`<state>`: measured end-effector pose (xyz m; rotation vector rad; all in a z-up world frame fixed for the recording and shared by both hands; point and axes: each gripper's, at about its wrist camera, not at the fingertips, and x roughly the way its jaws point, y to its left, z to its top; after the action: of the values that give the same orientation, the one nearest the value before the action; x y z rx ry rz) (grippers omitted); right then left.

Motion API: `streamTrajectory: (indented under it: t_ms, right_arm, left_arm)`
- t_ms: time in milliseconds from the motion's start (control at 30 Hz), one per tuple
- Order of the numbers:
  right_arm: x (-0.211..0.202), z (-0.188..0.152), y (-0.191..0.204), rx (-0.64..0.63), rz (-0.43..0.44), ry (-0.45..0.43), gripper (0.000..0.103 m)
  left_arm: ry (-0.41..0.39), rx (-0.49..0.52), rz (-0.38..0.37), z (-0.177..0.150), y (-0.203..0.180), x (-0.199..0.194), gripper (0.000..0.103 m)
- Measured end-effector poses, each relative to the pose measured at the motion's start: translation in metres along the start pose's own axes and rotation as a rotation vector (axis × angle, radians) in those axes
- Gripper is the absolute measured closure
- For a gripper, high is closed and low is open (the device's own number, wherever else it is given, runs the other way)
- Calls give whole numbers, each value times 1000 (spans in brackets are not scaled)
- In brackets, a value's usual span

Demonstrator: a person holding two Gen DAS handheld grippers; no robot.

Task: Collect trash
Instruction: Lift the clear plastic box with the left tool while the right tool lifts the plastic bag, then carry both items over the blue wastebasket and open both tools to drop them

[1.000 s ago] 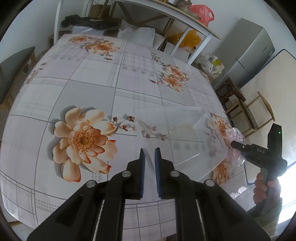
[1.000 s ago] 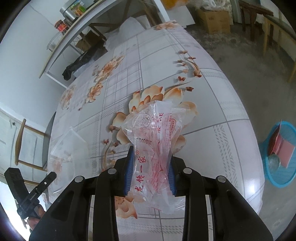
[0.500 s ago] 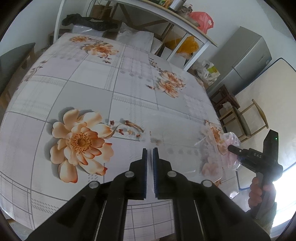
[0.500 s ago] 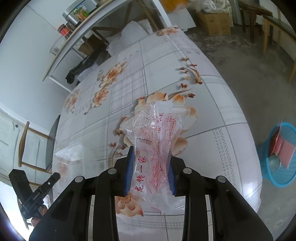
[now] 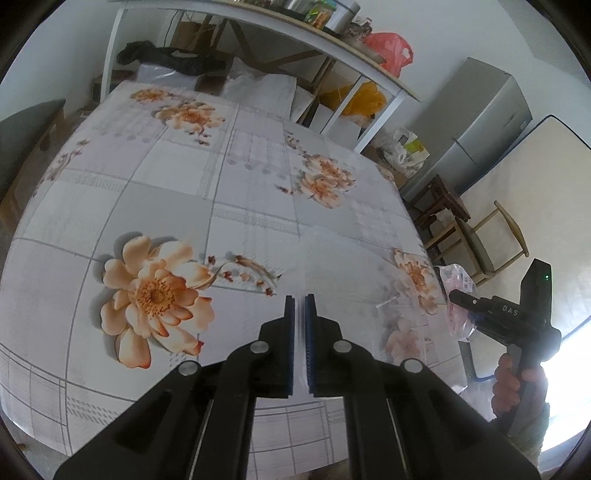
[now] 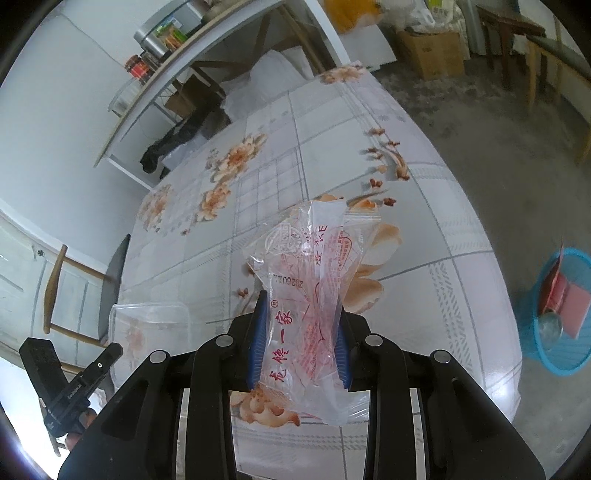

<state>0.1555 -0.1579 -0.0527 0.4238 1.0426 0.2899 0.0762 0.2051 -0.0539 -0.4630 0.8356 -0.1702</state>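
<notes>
A clear plastic container (image 5: 369, 295) stands out to the right of my left gripper (image 5: 300, 301), which is shut on its thin edge just above the flowered tablecloth (image 5: 184, 206). From the right wrist, the same container (image 6: 147, 325) shows at the tip of the left gripper (image 6: 116, 349). My right gripper (image 6: 301, 306) is shut on a crumpled clear bag with red print (image 6: 310, 258), held a little above the table's right side. In the left wrist view that right gripper (image 5: 456, 295) and the bag (image 5: 458, 280) hang past the table's right edge.
A blue basket (image 6: 546, 358) with red packaging in it stands on the floor, right of the table. A wooden chair (image 5: 480, 251) and a grey fridge (image 5: 476, 129) lie beyond the table's right side. A white shelf (image 5: 258, 22) with jars runs behind.
My left jaws have closed onto the clear container's edge, and the container has tipped up off the cloth. The right gripper has risen slightly with the bag still in it.
</notes>
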Motion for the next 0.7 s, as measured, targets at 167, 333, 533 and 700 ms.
streamTrajectory:
  t_ms: [167,333,533,700]
  right_arm:
    - [-29,3,-7,15,4,-69,74]
    - [-82,-2,-38,78,-15,-181,74]
    - [-152,-34,-107,228,-113,-318,74]
    - [-193,-78,-176,407,-197,-390,74]
  left_arm:
    - [-13,25,-35,6,-16,-3,99]
    - [-23,102,-95,16,-51,-1,99]
    - [-19,236,-199,27,-120,11,99]
    - [14,369,-285,21,-194,32,99]
